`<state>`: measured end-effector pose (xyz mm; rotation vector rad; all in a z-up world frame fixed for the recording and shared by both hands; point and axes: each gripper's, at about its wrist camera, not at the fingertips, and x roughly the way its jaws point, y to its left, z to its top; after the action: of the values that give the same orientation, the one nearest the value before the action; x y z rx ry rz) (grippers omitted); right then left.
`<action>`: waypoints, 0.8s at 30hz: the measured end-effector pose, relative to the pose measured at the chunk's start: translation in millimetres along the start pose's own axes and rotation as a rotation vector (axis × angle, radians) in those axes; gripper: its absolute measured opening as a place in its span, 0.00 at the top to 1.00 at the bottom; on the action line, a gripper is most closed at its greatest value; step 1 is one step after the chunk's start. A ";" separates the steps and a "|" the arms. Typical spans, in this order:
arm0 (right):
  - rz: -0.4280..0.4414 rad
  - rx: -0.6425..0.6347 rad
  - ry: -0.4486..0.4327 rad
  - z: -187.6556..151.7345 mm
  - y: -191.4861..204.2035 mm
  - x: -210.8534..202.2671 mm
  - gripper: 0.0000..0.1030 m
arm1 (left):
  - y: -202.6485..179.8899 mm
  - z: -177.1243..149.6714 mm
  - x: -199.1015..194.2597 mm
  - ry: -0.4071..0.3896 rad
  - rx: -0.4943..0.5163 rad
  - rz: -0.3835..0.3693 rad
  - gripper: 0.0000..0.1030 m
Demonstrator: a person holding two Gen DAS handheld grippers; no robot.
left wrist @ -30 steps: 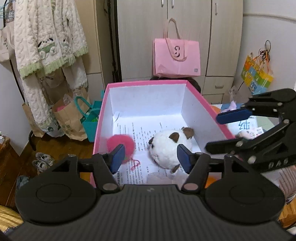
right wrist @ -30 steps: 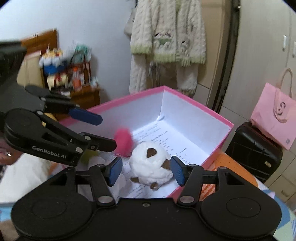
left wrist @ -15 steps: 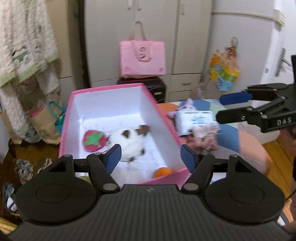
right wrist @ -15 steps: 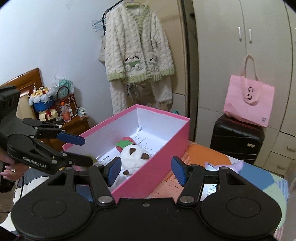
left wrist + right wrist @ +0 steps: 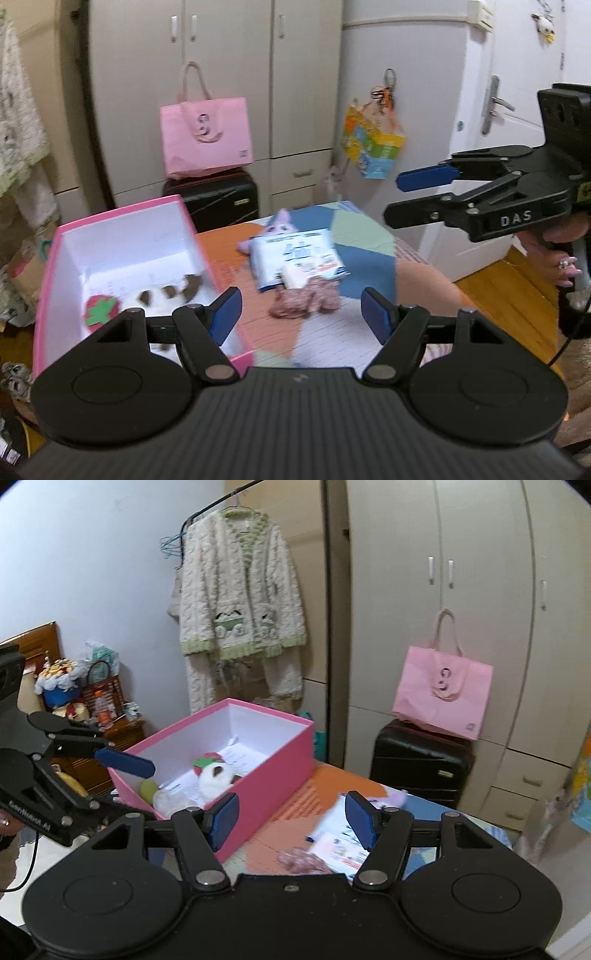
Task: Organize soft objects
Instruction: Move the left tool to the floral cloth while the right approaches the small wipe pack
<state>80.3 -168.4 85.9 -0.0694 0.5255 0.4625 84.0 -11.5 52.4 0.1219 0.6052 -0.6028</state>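
So both tools are up in the air with nothing in them. The left tool (image 5: pixel 301 314) has its blue pads well apart, just air between. The right tool (image 5: pixel 291 819) is in the middle of opening, pads apart and nothing between them either.

The pink box (image 5: pixel 48 258) sits at the left end of the surface (image 5: pixel 325 332), which has a patchwork cover in orange, blue and green. Inside the box, toward the near end: a red strawberry plush (image 5: pixel 101 312) with a green leaf on top, and touching it on the right a white plush with brown patches (image 5: pixel 162 295). From the right wrist view there's also a yellow-green ball (image 5: pixel 149 789) and some clear plastic wrap in the box's near corner.

Outside the box, to its right, a small pile: a white and blue packet (image 5: pixel 295 258), a lilac bunny plush (image 5: pixel 279 226) poking out from behind its far edge, and a mottled pinkish fuzzy thing (image 5: pixel 304 302) touching its near edge.

Background has a pink tote bag (image 5: pixel 207 136) on a black suitcase (image 5: pixel 218 199) at the wardrobe.
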 end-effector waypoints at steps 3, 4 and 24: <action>0.008 0.010 -0.007 -8.4 -8.9 -3.3 0.33 | -13.9 0.7 10.2 -0.015 0.023 -0.020 0.31; 0.007 0.009 -0.011 -11.2 -10.9 -3.5 0.33 | -18.2 0.4 14.8 -0.017 0.026 -0.022 0.30; 0.141 -0.048 -0.038 -53.7 -51.8 56.9 0.35 | -45.2 -38.7 106.2 -0.055 -0.040 0.074 0.28</action>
<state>121.6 -201.2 8.3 -0.0702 0.4835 0.6128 108.9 -90.6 -36.8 0.0896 0.5563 -0.5210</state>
